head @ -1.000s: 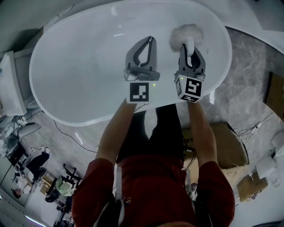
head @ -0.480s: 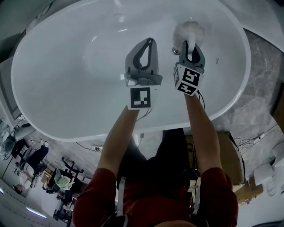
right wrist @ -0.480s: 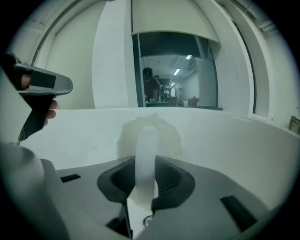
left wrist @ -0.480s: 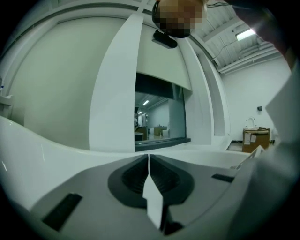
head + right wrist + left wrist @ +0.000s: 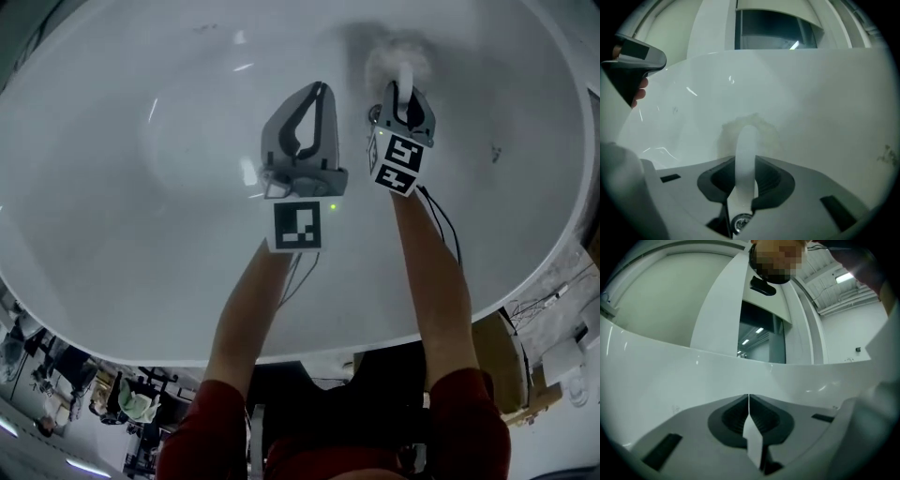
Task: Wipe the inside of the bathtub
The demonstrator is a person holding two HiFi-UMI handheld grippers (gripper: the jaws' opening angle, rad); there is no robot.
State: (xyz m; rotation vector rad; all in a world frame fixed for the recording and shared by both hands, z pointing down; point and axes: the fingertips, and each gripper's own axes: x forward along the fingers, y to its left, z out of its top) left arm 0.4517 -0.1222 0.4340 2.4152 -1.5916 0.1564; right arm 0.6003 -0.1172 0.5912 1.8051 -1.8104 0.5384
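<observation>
**Right claw has the fluffy wiper down on the tub wall**

Both arms reach deep into the white bathtub (image 5: 141, 187) here, its curved inside filling almost the whole head view. The right claw (image 5: 404, 97) is pinching the white handle (image 5: 405, 82) of a fluffy white wiper (image 5: 397, 56). The right gripper view confirms it, with the handle (image 5: 746, 143) upright between the jaws of the right claw (image 5: 745, 161). The fluffy head (image 5: 751, 125) sits against the tub's pale inner surface (image 5: 825, 93) just beyond the jaws. It lies toward the far side of the tub in the head view.

Over to the left claw (image 5: 319, 92), hanging just beside the right one above the tub floor. Its own view shows the left claw (image 5: 748, 401) pressed together with nothing between the jaws, pointing at the tub's far wall (image 5: 693, 376).
</observation>
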